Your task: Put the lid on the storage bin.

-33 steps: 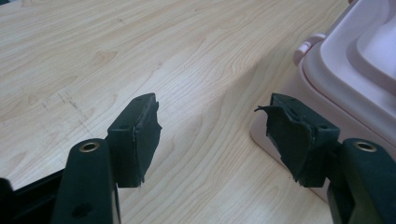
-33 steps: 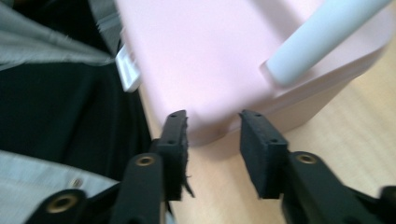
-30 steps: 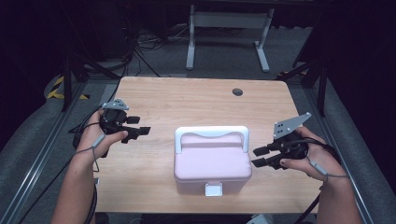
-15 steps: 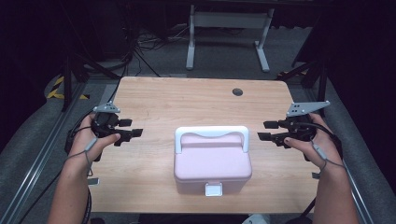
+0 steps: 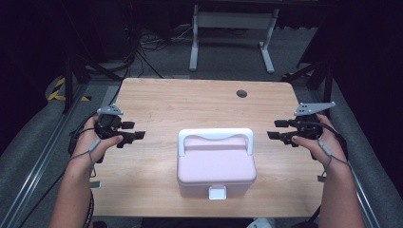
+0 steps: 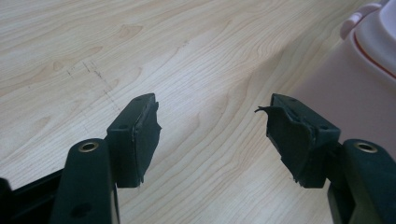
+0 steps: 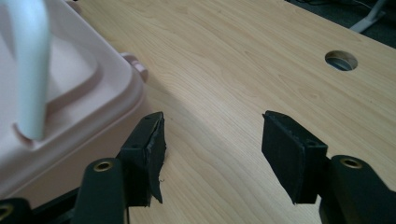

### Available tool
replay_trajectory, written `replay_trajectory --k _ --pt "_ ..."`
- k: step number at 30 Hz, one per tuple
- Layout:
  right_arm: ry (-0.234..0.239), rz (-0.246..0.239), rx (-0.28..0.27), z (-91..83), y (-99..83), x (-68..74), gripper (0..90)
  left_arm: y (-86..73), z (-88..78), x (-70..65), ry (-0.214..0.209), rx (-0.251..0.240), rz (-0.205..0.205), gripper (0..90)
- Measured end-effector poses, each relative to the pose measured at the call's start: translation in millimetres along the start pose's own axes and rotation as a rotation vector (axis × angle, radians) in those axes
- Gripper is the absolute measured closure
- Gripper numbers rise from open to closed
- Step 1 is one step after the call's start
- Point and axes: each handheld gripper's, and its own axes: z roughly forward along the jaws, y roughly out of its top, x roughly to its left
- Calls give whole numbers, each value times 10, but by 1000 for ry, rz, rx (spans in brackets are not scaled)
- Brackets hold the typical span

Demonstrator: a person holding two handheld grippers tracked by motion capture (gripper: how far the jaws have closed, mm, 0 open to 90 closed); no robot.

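From the high view, a pink box with a white handle standing up across its lid sits on the wooden table, toward the near edge and about midway between the two sides. A small white latch shows on its near face. The left gripper is held by the left hand over the table's left part, well apart from the box, jaws pointing toward it. The right gripper is held by the right hand over the right part, also pointing inward, with a grey three-cornered plate on top. A round hole lies in the tabletop toward the far side.

In the left gripper view, the left gripper has its two black jaws spread wide with bare wood between them, holding nothing. The pink box fills the right edge, just beyond the right jaw.

In the right gripper view, the right gripper likewise has its jaws parted over bare wood, empty. The pink box and its white handle stand at the left, near the left jaw; whether they touch cannot be told. The round hole shows farther off.
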Motion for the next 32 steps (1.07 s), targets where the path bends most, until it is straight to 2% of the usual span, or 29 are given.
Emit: replay_trajectory --k 3,6,9,14,17,23,27,28,29,31,32 --pt "-12 22 17 65 -54 -71 376 -10 26 9 -4 15 -9 347" --pt "-35 40 64 141 -111 -121 370 -20 83 37 -7 26 1 351" --pt "-42 50 84 203 -158 -170 370 -33 129 59 -9 30 6 356" --pt "-51 62 89 274 -219 -249 370 -59 171 82 -5 45 -13 368" --pt "-74 83 127 338 -292 -327 366 -79 219 85 -18 53 -55 368" --pt "-97 116 172 400 -396 -417 353 -103 287 121 -3 93 -64 346" --pt "-111 129 201 419 -433 -440 352 -100 302 142 5 91 -45 343" --pt "-108 132 199 414 -431 -435 352 -90 295 138 -5 88 -35 343" --pt "-109 131 197 407 -428 -429 352 -78 292 133 -15 80 -6 347" --pt "-107 130 185 390 -417 -410 352 -41 286 106 -43 55 18 348" --pt "-107 130 185 390 -417 -410 352 -41 286 106 -43 55 18 347"
